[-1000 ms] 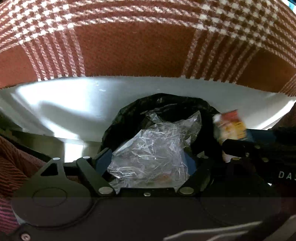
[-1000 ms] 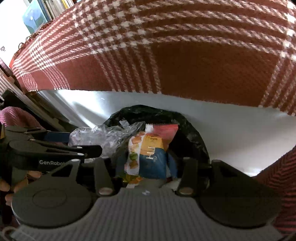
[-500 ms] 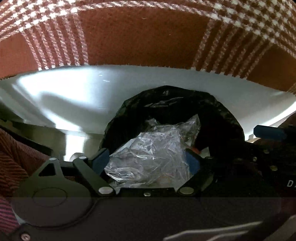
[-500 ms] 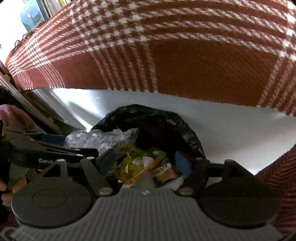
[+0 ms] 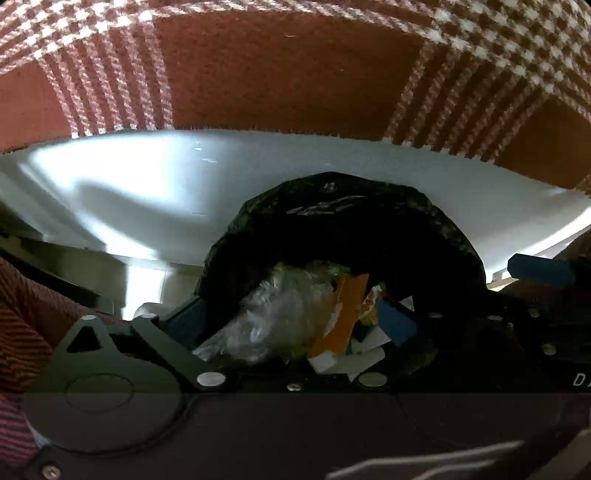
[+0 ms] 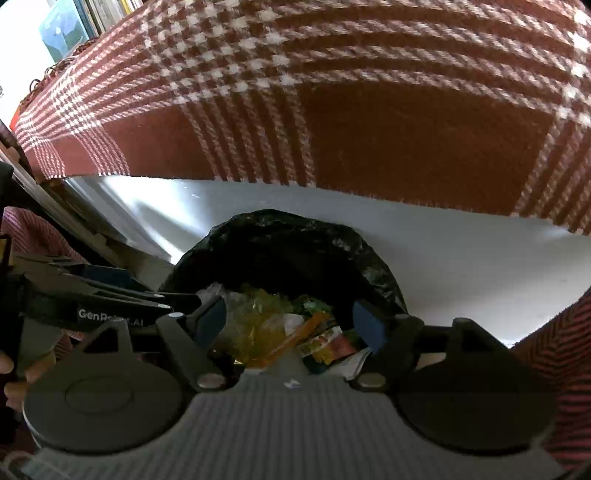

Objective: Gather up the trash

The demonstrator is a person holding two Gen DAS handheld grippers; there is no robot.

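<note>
A bin lined with a black bag [image 5: 351, 221] [image 6: 295, 251] sits right below both grippers. My left gripper [image 5: 295, 321] hangs open over its mouth. A crumpled clear plastic wrap [image 5: 273, 317], blurred, lies loose in the bag between the spread fingers, beside orange and white scraps [image 5: 343, 314]. My right gripper [image 6: 290, 321] is open too, with nothing between its blue pads [image 6: 369, 325]. Under it lie a yellow wrapper [image 6: 258, 332] and a colourful snack packet [image 6: 325, 343]. The left gripper's body [image 6: 110, 302] shows at the left of the right wrist view.
A brown and white plaid cloth [image 5: 288, 74] [image 6: 406, 140] hangs just behind the bin. A pale glossy surface [image 5: 147, 184] [image 6: 480, 258] surrounds the bag. Books [image 6: 74, 22] stand at the far upper left. A person's fingers [image 6: 7, 369] grip the left handle.
The right gripper opened and its colourful snack packet dropped into the bag. The clear plastic then left the left gripper's fingers and sank into the bag. Both grippers edged closer to the bin.
</note>
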